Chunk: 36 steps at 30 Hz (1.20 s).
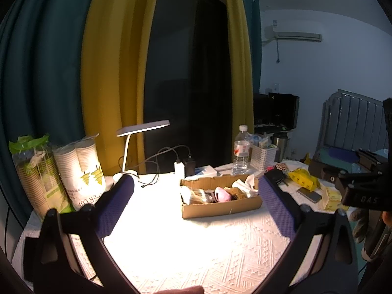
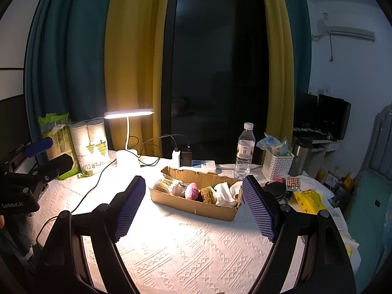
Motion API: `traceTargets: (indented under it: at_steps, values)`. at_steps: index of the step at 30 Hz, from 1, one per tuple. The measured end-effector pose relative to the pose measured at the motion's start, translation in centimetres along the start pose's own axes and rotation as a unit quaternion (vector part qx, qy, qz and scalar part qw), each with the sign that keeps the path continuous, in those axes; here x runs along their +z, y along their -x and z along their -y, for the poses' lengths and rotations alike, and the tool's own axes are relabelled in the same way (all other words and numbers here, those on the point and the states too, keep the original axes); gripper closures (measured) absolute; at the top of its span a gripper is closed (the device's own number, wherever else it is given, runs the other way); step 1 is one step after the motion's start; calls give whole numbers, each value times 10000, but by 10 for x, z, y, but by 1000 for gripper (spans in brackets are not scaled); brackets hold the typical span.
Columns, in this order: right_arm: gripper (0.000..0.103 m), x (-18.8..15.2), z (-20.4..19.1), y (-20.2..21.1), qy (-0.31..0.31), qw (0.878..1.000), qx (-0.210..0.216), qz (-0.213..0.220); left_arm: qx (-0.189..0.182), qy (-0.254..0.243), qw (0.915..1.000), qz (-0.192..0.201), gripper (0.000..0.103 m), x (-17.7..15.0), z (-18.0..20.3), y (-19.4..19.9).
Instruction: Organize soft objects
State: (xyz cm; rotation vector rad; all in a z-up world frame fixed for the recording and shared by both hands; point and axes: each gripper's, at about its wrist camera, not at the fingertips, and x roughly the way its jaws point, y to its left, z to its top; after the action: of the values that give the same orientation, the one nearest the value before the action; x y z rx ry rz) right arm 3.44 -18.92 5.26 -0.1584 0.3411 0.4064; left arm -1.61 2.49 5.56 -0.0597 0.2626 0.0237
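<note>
Right wrist view: the right gripper [image 2: 193, 210] hangs above the white embossed tablecloth [image 2: 196, 252], jaws spread wide and empty; the left gripper [image 1: 196, 208] likewise gapes, holding nothing. Both sit short of the shallow brown cardboard box [image 2: 196, 207], which holds the soft things: a pink fuzzy ball [image 2: 191, 191], a brown-green knitted piece [image 2: 207, 194], white crumpled cloth [image 2: 226, 193]. Approach low, pinch one item centrally. Beyond stands a clear plastic water bottle [image 2: 245, 150].

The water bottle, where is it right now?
In the right wrist view the water bottle stands upright at the back of the table, right of centre, behind the cardboard box and just left of the white basket.
</note>
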Motion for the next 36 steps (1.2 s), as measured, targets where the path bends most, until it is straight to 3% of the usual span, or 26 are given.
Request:
traceTargets:
  at_steps: [36]
  values:
    - [19,-1,3,1,9,10000,23,9,-54,-57,10000,-1,1,0,5,0]
